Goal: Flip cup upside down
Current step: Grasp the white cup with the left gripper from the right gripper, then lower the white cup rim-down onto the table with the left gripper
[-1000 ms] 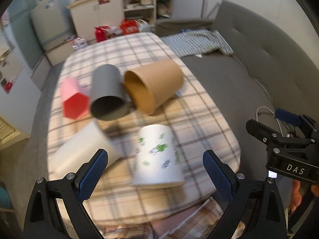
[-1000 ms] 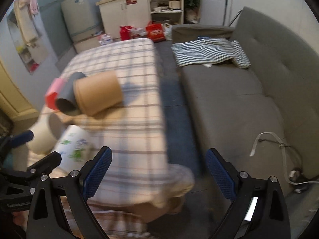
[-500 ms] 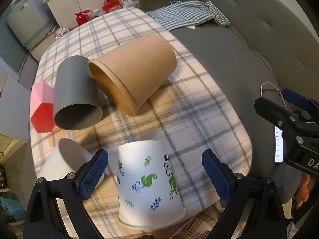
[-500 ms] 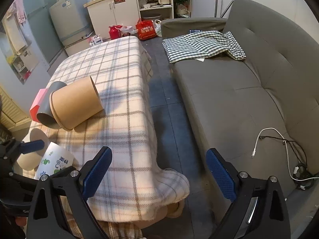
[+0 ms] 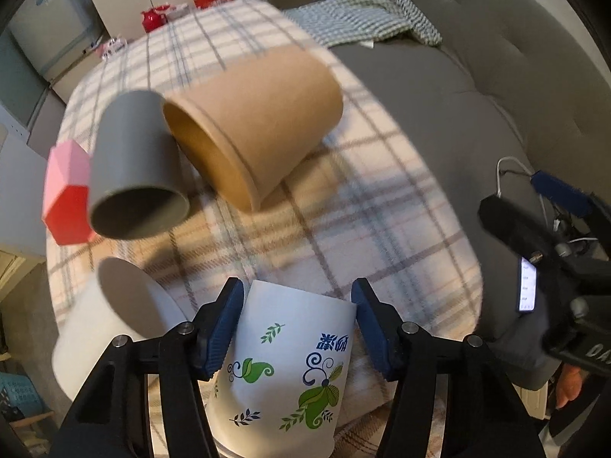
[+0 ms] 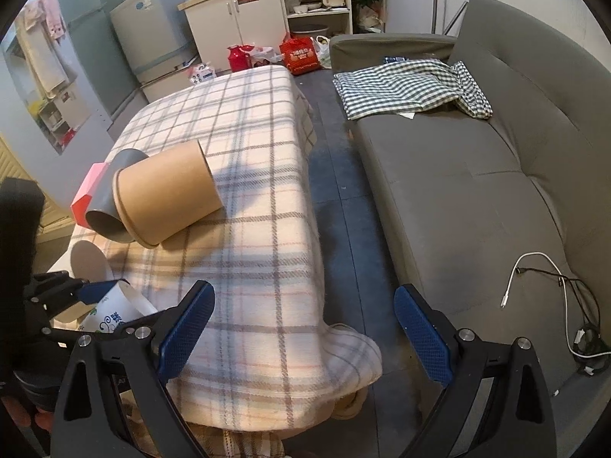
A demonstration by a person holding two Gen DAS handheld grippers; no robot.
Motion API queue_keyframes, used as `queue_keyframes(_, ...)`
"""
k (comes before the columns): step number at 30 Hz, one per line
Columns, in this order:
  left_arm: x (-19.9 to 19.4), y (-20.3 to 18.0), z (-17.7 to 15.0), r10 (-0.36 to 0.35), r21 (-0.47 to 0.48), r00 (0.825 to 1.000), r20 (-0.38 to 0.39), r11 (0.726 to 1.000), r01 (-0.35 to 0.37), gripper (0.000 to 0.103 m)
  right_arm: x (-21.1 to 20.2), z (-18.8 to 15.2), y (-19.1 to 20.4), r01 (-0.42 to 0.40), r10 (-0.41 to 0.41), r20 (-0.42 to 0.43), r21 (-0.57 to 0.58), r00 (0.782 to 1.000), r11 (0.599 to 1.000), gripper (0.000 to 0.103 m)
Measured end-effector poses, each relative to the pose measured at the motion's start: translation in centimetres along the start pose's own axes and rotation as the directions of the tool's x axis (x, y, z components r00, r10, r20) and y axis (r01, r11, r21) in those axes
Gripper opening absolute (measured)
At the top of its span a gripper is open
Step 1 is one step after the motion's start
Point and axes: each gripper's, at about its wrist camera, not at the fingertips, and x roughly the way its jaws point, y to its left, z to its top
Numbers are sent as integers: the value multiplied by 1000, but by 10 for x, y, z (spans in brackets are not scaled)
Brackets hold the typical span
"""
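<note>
Straddling the printed cup (image 5: 282, 366) at the near edge of the desk (image 5: 343, 229), the left gripper (image 5: 296, 328) has its jaws against or just beside the cup's walls; whether they truly pinch, I cannot tell; the cup already stands mouth down, print inverted, so the flip looks largely done; the right gripper (image 6: 303, 328) hangs spread, holding nothing.

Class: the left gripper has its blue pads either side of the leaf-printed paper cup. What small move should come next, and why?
Probably close the left gripper on the printed cup. Its pads flank the cup's narrow end, though firm contact is unclear; the right gripper is open and off to the side.
</note>
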Motion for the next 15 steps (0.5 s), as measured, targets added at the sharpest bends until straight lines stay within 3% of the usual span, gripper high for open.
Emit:
queue_keyframes(10, -54, 6, -1, 41, -53, 979, 197, 998, -31, 60, -27, -3, 8, -8, 9, 54, -14, 999, 1000, 96)
queue_keyframes(15, -67, 12, -13, 53, -138, 943, 329, 990, -7, 60, -32, -12, 16, -16, 18, 53, -28, 998, 999, 96)
